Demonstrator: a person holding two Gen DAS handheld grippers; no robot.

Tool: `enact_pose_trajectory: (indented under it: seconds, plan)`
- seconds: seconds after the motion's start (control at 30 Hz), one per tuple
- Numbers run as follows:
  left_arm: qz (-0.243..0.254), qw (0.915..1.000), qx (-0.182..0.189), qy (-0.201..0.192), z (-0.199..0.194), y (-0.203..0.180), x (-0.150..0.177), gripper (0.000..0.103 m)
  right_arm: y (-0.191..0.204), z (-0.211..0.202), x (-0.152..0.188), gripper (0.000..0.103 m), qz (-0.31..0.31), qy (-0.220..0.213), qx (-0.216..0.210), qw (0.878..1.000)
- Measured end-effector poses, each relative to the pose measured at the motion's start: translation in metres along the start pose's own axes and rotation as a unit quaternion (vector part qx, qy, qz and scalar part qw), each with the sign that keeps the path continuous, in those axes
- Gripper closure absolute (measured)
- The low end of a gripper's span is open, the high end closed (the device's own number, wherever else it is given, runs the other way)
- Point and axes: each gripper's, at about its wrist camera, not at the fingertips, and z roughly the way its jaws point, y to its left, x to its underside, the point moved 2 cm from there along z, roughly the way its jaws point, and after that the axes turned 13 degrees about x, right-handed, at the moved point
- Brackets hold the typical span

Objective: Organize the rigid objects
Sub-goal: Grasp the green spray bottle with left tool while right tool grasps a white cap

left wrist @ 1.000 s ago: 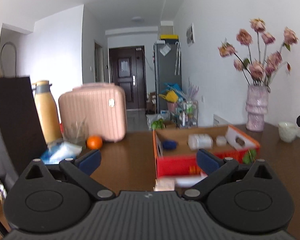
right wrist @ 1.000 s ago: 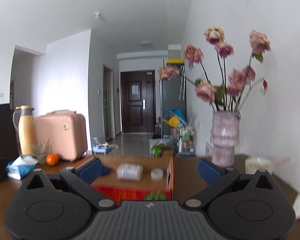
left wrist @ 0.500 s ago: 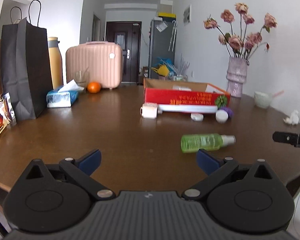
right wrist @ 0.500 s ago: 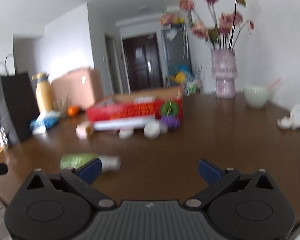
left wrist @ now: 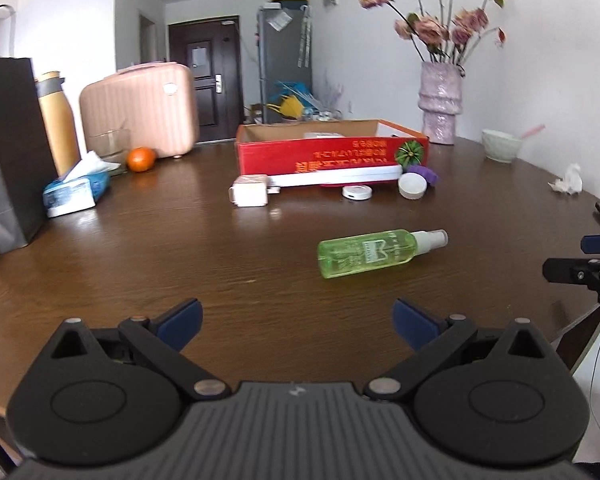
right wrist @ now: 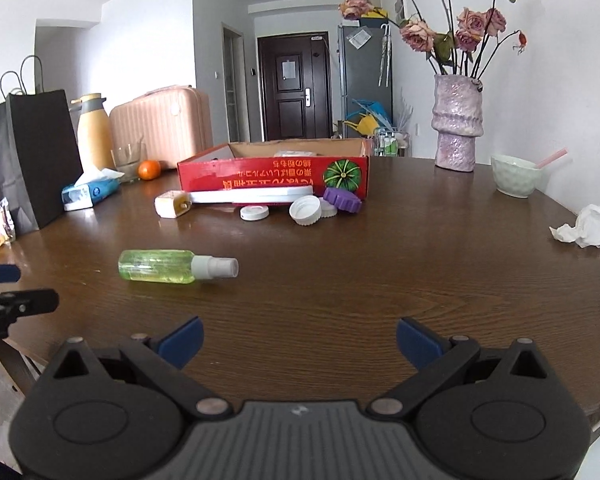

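Here the left gripper (left wrist: 296,316) sits at the bottom of its own frame with both blue pads spread wide and nothing between them; the right gripper (right wrist: 298,334) is likewise released and empty, low in its frame above the near edge of the table (right wrist: 380,280). Each claw shows as a black tip at the side edge of the other's view.

Just beyond the left gripper, right of centre, the green spray bottle (left wrist: 374,253) lies on its side with the nozzle pointing to the right; in the right wrist view it sits left of centre. Farther up, mid-frame, the red cardboard box (left wrist: 332,152) stands open, and touching or just beside its front wall lie a long white case (left wrist: 336,178), a small white block (left wrist: 249,195), a flat white lid (left wrist: 357,191), a white cap (left wrist: 412,185) and a purple cap (right wrist: 343,199).

The bottle looks the likeliest next pick. A good grasp would take its body across the middle, pads square to its long axis, since a round bottle may roll away.

The box interior is mostly hidden behind its front wall; only a pale shape peeks over the rim. A dark flat object is cut off at the right edge.
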Motion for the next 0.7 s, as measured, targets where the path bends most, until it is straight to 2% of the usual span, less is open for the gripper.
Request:
enact_pose_trajectory:
  seconds: [0.27, 0.43, 0.5, 0.57, 0.6, 0.67, 0.7]
  plan:
    - [0.026, 0.9989, 0.032, 0.024, 0.071, -0.010, -0.027, 0.000, -0.007, 0.041, -0.014, 0.002, 0.000, 0.022, 0.010, 1.000]
    - [0.044, 0.9947, 0.080, 0.047, 0.107, -0.008, -0.037, 0.001, -0.009, 0.067, -0.039, 0.002, -0.010, 0.017, 0.010, 1.000]
    - [0.049, 0.9923, 0.097, 0.059, 0.118, -0.005, -0.040, 0.008, -0.009, 0.078, -0.048, 0.002, -0.014, 0.011, 0.009, 1.000]
    - [0.045, 0.9910, 0.106, 0.067, 0.126, -0.001, -0.044, 0.032, -0.009, 0.091, -0.057, 0.002, -0.015, 0.008, 0.007, 1.000]
    - [0.042, 0.9913, 0.100, 0.074, 0.131, 0.001, -0.046, 0.040, -0.008, 0.099, -0.061, 0.002, -0.016, 0.010, 0.004, 1.000]
    - [0.033, 0.9921, 0.096, 0.073, 0.138, 0.008, -0.050, 0.071, -0.004, 0.114, -0.069, 0.002, -0.020, 0.012, -0.005, 1.000]
    - [0.022, 0.9929, 0.092, 0.072, 0.142, 0.013, -0.051, 0.070, -0.002, 0.121, -0.073, 0.003, -0.024, 0.013, -0.010, 1.000]
